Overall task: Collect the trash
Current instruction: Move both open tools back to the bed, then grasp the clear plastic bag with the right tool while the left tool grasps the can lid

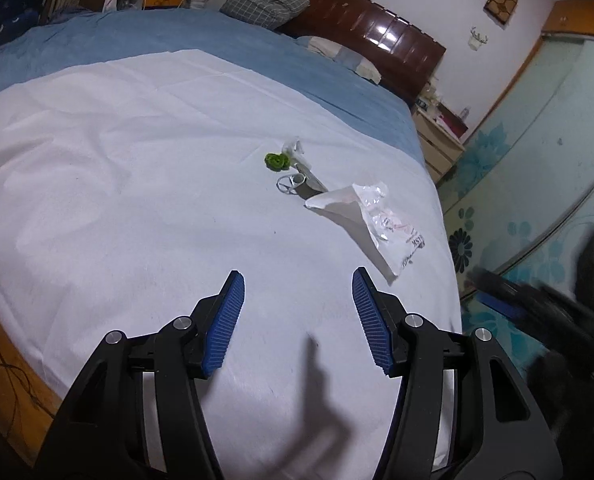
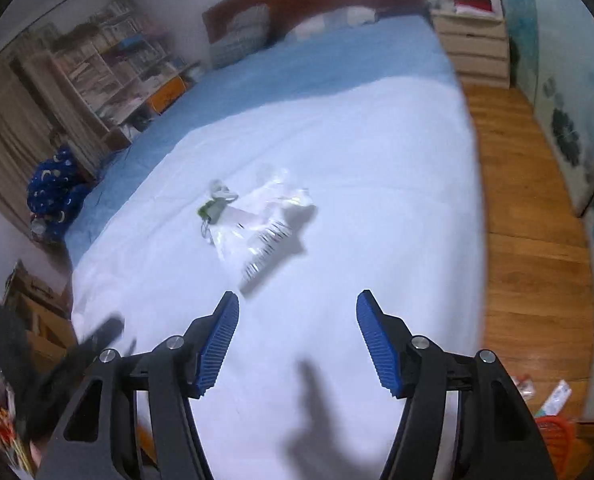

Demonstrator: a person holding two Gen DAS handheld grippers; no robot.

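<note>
Trash lies on the white sheet (image 1: 137,168) of a bed: a clear plastic bag with print (image 1: 371,216), a small green crumpled piece (image 1: 276,161), a grey wrapper with a ring-shaped bit (image 1: 301,184) and a white scrap (image 1: 293,148). My left gripper (image 1: 297,280) is open and empty, hovering short of the plastic bag. My right gripper (image 2: 297,300) is open and empty; the plastic bag (image 2: 265,216) and the small green and grey pieces (image 2: 213,208) lie ahead of it, blurred. The right gripper shows as a dark blur (image 1: 537,304) at the right of the left wrist view.
A blue bedspread (image 1: 177,40), pillows (image 1: 265,4) and a dark headboard (image 1: 377,28) lie beyond. A nightstand (image 2: 473,44) and wooden floor (image 2: 529,240) are right of the bed. An orange basket (image 2: 557,428) stands on the floor. Bookshelves (image 2: 109,64) stand at the left.
</note>
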